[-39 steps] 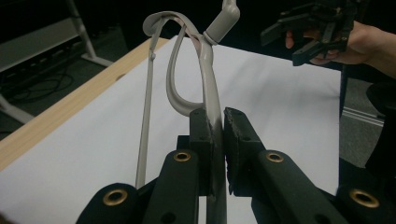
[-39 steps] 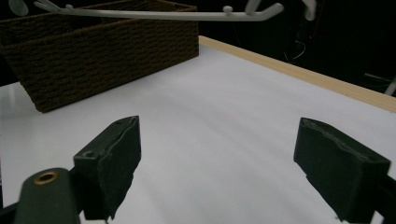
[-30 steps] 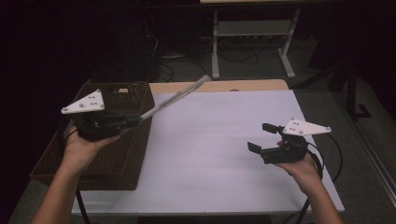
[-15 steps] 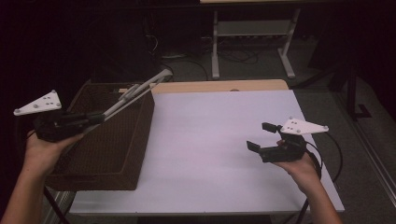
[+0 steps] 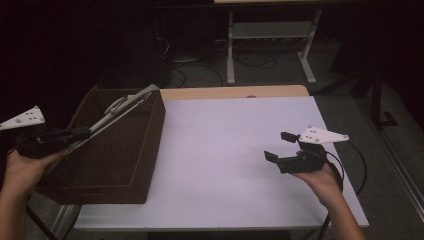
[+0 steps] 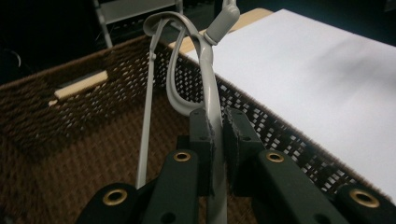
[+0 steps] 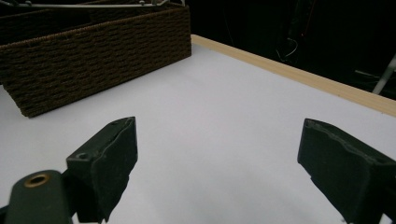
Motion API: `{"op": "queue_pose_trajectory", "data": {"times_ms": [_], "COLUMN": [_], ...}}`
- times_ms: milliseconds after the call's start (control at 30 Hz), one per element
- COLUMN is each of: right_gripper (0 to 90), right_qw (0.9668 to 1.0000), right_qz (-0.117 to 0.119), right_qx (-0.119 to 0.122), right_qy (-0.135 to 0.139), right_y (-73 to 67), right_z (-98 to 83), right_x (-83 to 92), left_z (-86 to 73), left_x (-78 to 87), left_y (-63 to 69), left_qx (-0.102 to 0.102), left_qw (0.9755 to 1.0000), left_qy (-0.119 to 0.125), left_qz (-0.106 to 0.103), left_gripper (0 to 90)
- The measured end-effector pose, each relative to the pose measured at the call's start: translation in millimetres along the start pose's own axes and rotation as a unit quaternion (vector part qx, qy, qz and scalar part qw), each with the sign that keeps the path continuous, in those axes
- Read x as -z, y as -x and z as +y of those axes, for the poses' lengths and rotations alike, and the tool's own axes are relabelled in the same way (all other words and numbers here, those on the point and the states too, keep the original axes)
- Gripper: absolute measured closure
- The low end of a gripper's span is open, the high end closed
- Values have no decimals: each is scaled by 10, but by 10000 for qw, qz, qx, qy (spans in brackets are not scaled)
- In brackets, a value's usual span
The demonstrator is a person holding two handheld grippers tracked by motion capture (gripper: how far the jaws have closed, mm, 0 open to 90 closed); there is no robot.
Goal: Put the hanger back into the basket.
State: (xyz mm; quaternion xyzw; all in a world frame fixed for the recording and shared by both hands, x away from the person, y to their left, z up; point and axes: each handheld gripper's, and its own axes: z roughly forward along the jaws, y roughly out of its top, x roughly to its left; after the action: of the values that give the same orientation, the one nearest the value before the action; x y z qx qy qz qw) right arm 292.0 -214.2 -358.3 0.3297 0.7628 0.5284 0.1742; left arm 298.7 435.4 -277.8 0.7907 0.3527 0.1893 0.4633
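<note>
1. The left gripper [image 5: 75, 134] is held out past the table's left edge, its jaws clamped on a grey clothes hanger [image 5: 120, 109].
2. In the left gripper view the clothes hanger [image 6: 205, 70] runs up from between the pads, its curved shoulder and hook [image 6: 224, 18] rising over the far rim of the brown wicker basket [image 6: 65, 140].
3. In the high view the hanger slants across the open top of the wicker basket [image 5: 125, 160], which sits at the left end of the white table [image 5: 225, 165].
4. The right gripper [image 5: 280, 146] hovers over the table's right side, jaws wide apart and holding nothing.
</note>
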Motion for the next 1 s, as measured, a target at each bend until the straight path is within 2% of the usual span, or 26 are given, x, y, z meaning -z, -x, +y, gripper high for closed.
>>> {"op": "queue_pose_trajectory", "data": {"times_ms": [233, 367, 467, 567, 633, 767, 867, 1000], "right_gripper": [115, 115, 115, 115, 115, 115, 115, 114], "right_qw": [10000, 10000, 10000, 10000, 10000, 10000, 10000, 9999], "right_qz": [-17, -14, -17, -19, -15, -9, -13, 9], "right_qx": [-16, -10, 27, 13, 2, 1, 18, 42], "right_qy": [-35, -50, -18, -7, 14, 34, 43, 119], "right_y": [12, 0, -9, -6, -3, -5, -10, -25], "right_z": [-13, -11, -4, 5, 10, 24, 49, 114], "right_x": [-12, -25, -23, -11, -5, 5, 15, 35], "left_z": [-101, -149, -182, -194, -191, -143, -84, 15], "left_x": [31, -18, -79, -116, -111, -133, -173, -244], "left_y": [-55, -91, -129, -150, -169, -154, -90, 26], "left_qx": [71, 124, 179, 144, 249, 327, 358, 417], "left_qw": [9998, 9997, 9994, 9993, 9996, 9994, 9990, 9971], "left_qy": [-165, -206, -286, -317, -78, 96, 234, 539], "left_qz": [8, 16, -52, 120, 54, -29, -149, -343], "left_gripper": [827, 825, 823, 803, 734, 643, 550, 455]}}
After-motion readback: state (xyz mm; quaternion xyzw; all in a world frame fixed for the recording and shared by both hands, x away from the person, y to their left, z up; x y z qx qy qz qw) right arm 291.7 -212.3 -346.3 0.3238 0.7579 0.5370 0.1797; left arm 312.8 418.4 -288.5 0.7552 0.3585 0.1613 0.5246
